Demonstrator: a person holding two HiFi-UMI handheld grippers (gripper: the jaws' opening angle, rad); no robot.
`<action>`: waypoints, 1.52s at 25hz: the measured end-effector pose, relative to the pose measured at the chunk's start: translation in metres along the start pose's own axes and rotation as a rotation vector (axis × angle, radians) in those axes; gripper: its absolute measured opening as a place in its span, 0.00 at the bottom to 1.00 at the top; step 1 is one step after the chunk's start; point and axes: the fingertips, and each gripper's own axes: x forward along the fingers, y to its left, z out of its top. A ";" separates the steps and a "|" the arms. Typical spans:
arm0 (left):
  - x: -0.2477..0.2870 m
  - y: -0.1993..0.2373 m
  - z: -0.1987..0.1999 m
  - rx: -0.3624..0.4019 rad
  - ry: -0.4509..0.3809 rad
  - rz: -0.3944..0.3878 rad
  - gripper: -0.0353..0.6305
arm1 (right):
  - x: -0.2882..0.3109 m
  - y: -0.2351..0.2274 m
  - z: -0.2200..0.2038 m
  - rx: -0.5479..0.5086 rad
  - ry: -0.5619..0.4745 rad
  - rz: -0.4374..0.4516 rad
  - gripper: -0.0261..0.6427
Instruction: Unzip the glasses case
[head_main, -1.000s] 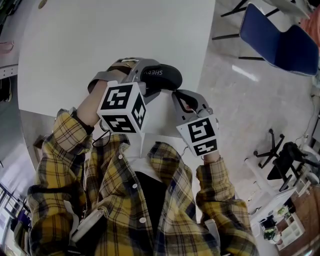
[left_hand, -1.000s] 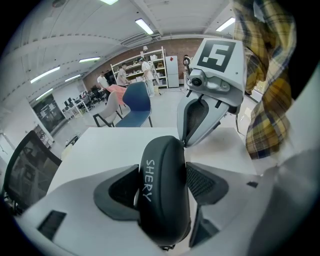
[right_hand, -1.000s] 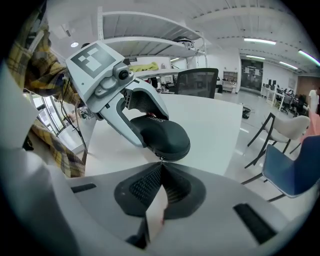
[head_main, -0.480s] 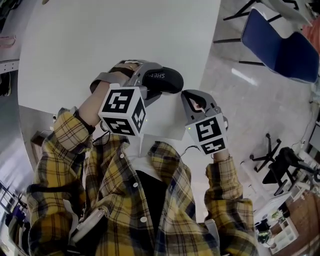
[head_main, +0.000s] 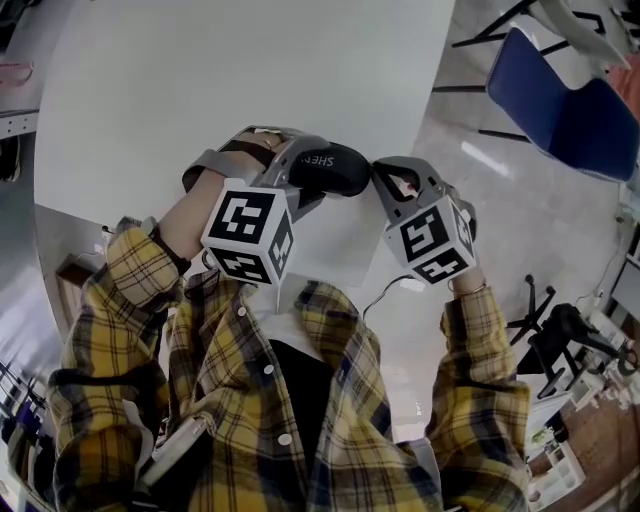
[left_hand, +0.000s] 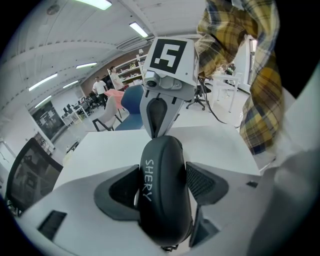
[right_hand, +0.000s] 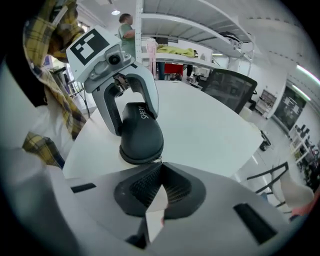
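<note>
One glasses case (head_main: 330, 170), gripped by left tool (left_hand: 162, 185), points lengthwise at clenched right tool (right_hand: 159, 170).

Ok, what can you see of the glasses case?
The glasses case is a black oval hard shell with white SHERY lettering, its seam looking closed. The left gripper clamps its sides over the white table. The right gripper's shut tips sit at its end by a small pull; contact is unclear.
</note>
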 end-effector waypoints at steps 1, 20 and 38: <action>0.000 0.000 0.001 0.001 -0.001 0.002 0.50 | 0.002 -0.003 0.001 -0.039 0.012 0.006 0.04; -0.064 -0.006 -0.013 -0.572 -0.102 0.149 0.52 | -0.018 0.082 -0.003 0.138 0.000 -0.004 0.04; -0.081 -0.007 -0.088 -1.347 -0.130 0.325 0.56 | 0.030 0.150 0.069 0.287 -0.049 0.111 0.04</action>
